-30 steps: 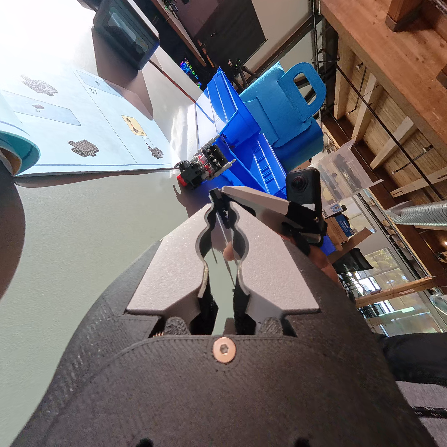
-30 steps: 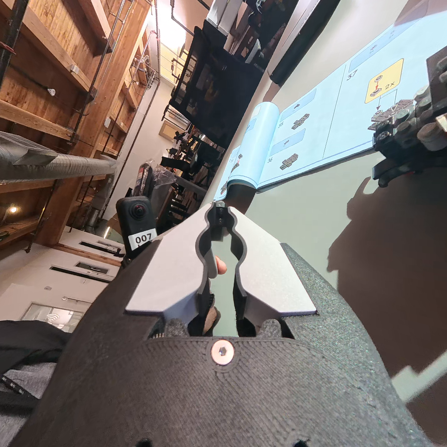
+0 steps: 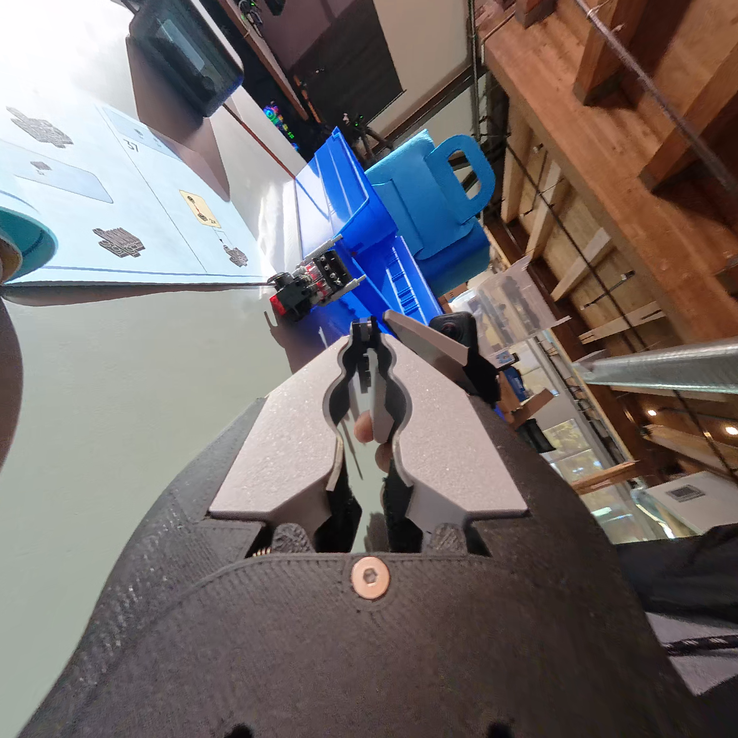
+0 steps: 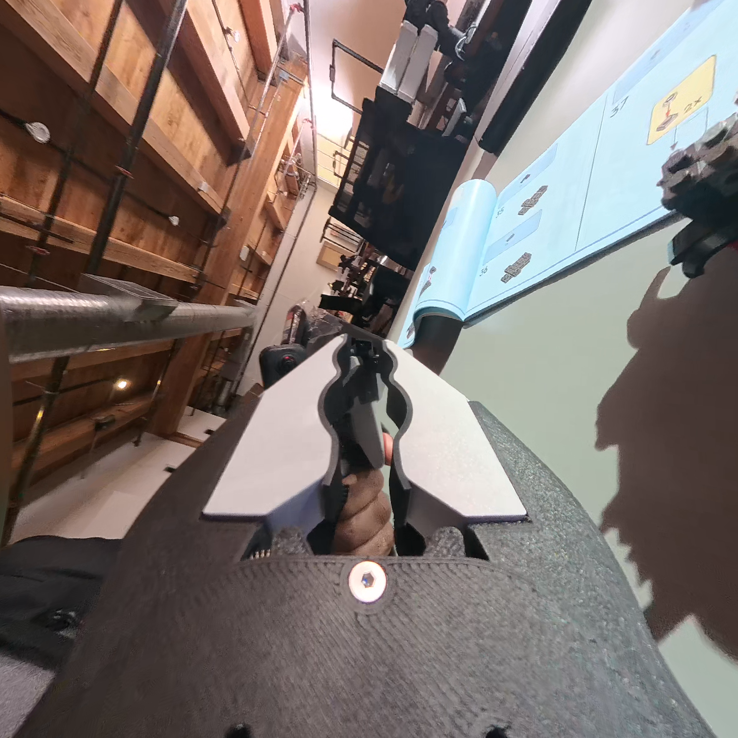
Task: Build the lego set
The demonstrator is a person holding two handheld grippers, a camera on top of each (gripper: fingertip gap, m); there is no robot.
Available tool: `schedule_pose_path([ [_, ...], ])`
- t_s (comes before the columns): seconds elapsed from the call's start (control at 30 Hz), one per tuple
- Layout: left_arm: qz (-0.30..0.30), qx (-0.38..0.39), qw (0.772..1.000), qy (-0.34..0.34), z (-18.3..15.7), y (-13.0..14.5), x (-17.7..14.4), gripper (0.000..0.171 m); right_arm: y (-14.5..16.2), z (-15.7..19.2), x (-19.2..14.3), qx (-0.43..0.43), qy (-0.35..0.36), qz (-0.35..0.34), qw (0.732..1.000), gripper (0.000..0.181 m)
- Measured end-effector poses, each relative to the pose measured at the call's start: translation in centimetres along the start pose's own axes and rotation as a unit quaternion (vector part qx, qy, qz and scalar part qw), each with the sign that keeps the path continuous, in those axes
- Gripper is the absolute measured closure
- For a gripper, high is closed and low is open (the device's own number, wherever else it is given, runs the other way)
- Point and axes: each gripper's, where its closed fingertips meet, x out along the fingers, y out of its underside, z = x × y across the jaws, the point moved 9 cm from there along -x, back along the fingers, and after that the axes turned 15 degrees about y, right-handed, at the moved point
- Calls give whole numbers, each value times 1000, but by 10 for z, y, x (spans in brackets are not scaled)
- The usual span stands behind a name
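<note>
My left gripper (image 3: 365,328) is shut on a small dark lego piece (image 3: 364,369) held above the table. My right gripper (image 4: 362,348) is shut on a small black lego piece (image 4: 365,373). The two grippers meet tip to tip: the right gripper (image 3: 425,339) crosses just behind the left fingertips, and the left gripper's finger (image 4: 365,435) shows through the right jaws' gap. I cannot tell whether the two pieces touch. The partly built black, red and grey lego model (image 3: 309,285) stands on the table beside the blue bin; it also shows at the right edge of the right wrist view (image 4: 707,191).
An open light-blue instruction booklet (image 3: 120,207) (image 4: 579,207) lies on the grey table (image 3: 120,399). A blue bin (image 3: 359,223) and a blue bag with a handle (image 3: 439,191) stand behind the model. A dark device (image 3: 187,60) sits at the back. A hand (image 4: 361,519) grips the left gripper. Both grippers' tips are close together, under 4 cm apart.
The two grippers have come closer together, so their tips now overlap. The left gripper's finger and a hand now fill the right jaws' gap. The model has not moved.
</note>
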Motion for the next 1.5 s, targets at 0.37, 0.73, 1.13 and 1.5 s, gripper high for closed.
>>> schedule_pose_path([
  [0.37,-78,-160,972,153,11,-6,-7,162,4,2,3,42,-68,21,997,158],
  [0.73,-75,-170,969,161,12,-6,-6,162,5,-2,3,70,-81,10,994,172],
  [1.13,-81,-168,969,163,12,-4,-4,162,5,-3,1,68,-82,3,994,174],
  [1.5,-77,-132,979,134,10,-5,-3,151,1,-2,-1,43,-71,2,997,174],
])
